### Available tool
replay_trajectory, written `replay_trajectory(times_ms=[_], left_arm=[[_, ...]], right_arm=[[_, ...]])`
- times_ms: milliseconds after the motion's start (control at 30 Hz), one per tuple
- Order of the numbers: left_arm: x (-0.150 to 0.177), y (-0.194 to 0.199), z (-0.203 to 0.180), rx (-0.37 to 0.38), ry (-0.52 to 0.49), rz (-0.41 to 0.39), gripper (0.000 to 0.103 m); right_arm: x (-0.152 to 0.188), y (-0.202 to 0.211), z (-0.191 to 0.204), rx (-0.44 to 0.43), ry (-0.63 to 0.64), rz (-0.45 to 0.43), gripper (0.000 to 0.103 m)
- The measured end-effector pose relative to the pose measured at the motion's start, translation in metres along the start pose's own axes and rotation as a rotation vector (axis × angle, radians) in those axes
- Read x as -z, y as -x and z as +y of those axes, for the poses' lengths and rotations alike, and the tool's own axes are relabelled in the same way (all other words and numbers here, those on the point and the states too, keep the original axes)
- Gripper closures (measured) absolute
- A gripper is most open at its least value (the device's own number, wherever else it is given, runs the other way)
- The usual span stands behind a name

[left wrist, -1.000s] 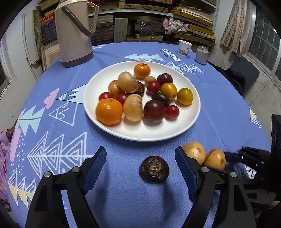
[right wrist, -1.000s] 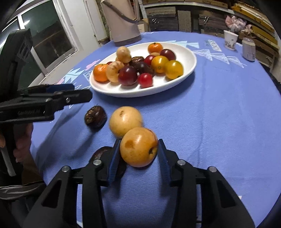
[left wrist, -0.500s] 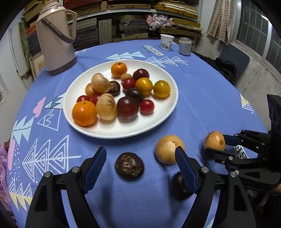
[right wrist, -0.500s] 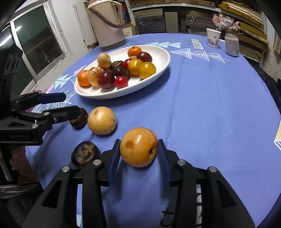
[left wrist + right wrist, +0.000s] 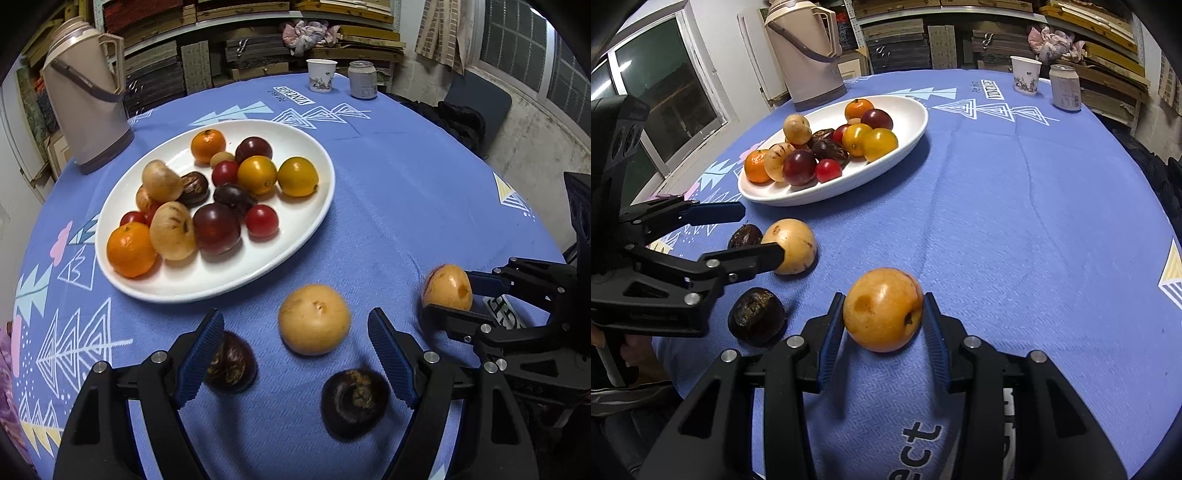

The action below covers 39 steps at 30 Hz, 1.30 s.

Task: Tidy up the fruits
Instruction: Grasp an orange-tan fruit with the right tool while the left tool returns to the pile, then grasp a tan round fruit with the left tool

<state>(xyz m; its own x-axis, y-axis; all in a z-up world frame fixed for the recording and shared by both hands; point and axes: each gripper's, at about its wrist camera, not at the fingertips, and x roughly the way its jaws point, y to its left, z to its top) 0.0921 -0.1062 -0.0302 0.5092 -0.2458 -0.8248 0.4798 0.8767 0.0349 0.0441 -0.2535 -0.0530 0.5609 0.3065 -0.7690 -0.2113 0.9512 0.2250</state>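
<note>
Left wrist view: left gripper (image 5: 295, 343) spread wide, low over the blue woven tablecloth (image 5: 406, 206); a round, smooth tan fruit (image 5: 314, 319) sits between its ribbed blue pads, dimple up, no clear long axis, flanked by two dark wrinkled fruits (image 5: 231, 362) (image 5: 354, 402) near the glossy white oval plate (image 5: 303, 236). Right wrist view: right gripper (image 5: 882, 325) clamped on a smooth yellow-orange fruit (image 5: 882, 310), near-spherical, stem dimple facing lower right, beside the loose tan fruit.

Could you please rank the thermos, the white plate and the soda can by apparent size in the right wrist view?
1. white plate
2. thermos
3. soda can

The can stands farthest away, which shrinks it.
</note>
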Motion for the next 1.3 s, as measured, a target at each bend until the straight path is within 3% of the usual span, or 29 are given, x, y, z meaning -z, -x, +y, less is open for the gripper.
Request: replay_trajectory(times_ms=[800, 1000, 1133, 1300], left_arm=[[0.002, -0.035, -0.012, 0.008, -0.054, 0.073, 0.022], [0.005, -0.038, -0.011, 0.025, -0.068, 0.059, 0.023], [0.007, -0.036, -0.006, 0.054, -0.077, 0.031, 0.042], [0.008, -0.034, -0.002, 0.072, -0.080, 0.023, 0.056]], right_arm=[[0.007, 0.004, -0.009, 0.008, -0.020, -0.002, 0.061], [0.007, 0.003, -0.007, 0.019, -0.015, -0.002, 0.060], [0.007, 0.002, -0.005, 0.021, -0.014, -0.003, 0.058], [0.005, -0.001, -0.004, 0.026, -0.017, -0.004, 0.048]])
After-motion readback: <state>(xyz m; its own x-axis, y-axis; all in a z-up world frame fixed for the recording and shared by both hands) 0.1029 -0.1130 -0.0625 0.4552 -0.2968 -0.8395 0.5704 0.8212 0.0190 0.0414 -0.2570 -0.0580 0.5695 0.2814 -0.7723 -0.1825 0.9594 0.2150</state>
